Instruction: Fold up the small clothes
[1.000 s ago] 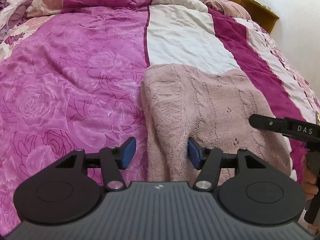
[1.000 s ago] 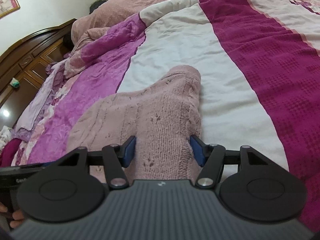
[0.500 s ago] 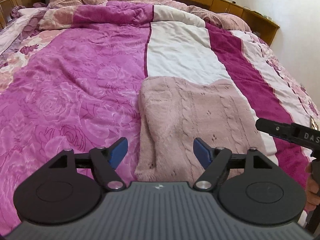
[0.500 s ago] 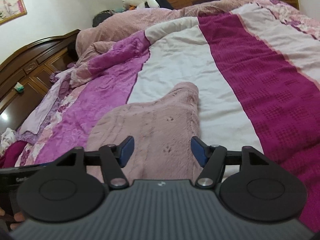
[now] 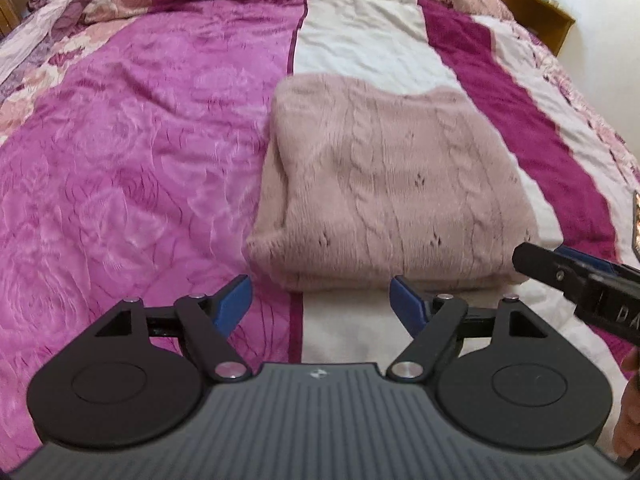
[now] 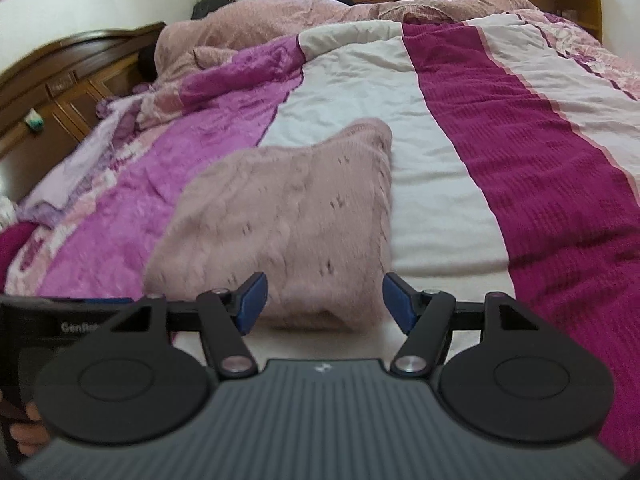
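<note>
- Left wrist view: the left gripper point(image 5: 320, 300), black with blue pads, hovers above the bedcover at the near edge of the folded, pale pink cable-knit sweater point(image 5: 384, 184).
- Its jaws have just been opening; they stand wide apart, with nothing between them but bedcover. No pad touches the knit.
- The sweater lies flat on the striped quilted bedcover point(image 5: 140, 140), straddling the seam between the magenta rose-patterned panel on the left and the white panel in the middle. Its near edge is a thick fold; the far edge dips in the middle.
- The right gripper point(image 5: 576, 276) enters from the right edge, near the sweater's near right corner. Whether it touches the knit cannot be told here.
- A hand point(image 5: 630, 412) shows at the lower right edge, partly cut off.
- Right wrist view: the right gripper point(image 6: 322, 302) sits just near of the sweater point(image 6: 288, 216). Jaws are apart; the near edge of the knit lies beyond the pads, not pinched.
- The sweater rests on the white panel of the bedcover point(image 6: 540, 168), its left part over the magenta.
- A brown wooden headboard point(image 6: 60, 80) stands far left.
- Part of the left gripper point(image 6: 60, 324) shows at the left edge; fingers point(image 6: 24, 428) below it.
</note>
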The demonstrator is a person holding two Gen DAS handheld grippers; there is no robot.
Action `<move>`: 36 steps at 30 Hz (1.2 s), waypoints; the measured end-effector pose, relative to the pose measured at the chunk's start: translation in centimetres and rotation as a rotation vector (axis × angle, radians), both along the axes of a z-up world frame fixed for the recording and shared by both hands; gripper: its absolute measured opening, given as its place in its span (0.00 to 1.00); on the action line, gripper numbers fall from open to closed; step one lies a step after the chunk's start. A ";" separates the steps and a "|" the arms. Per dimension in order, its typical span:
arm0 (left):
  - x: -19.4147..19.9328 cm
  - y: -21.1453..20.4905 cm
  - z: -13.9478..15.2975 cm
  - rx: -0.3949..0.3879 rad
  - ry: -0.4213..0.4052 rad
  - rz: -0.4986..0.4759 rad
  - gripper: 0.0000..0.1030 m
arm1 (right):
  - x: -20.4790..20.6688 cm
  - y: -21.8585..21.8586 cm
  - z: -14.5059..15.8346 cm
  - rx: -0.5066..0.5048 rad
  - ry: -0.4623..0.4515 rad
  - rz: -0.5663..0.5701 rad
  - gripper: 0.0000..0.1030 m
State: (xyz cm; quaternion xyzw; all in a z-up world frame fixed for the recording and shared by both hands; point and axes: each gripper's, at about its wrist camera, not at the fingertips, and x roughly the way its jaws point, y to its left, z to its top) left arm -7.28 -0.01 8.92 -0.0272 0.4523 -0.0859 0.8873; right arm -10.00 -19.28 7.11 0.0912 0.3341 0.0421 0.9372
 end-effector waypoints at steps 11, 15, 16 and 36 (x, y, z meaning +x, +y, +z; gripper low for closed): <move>0.2 -2.5 -3.6 0.080 0.075 -0.029 0.79 | 0.4 0.9 -3.3 -0.055 0.093 -0.013 0.64; 0.7 -2.5 -4.1 0.082 0.084 -0.020 0.79 | 0.7 0.8 -4.1 -0.054 0.123 -0.023 0.64; 0.7 -2.4 -4.1 0.081 0.084 -0.018 0.79 | 0.7 0.8 -4.2 -0.055 0.128 -0.024 0.64; 1.0 -2.7 -4.5 0.104 0.065 -0.029 0.80 | 1.3 1.0 -5.0 -0.057 0.144 -0.025 0.66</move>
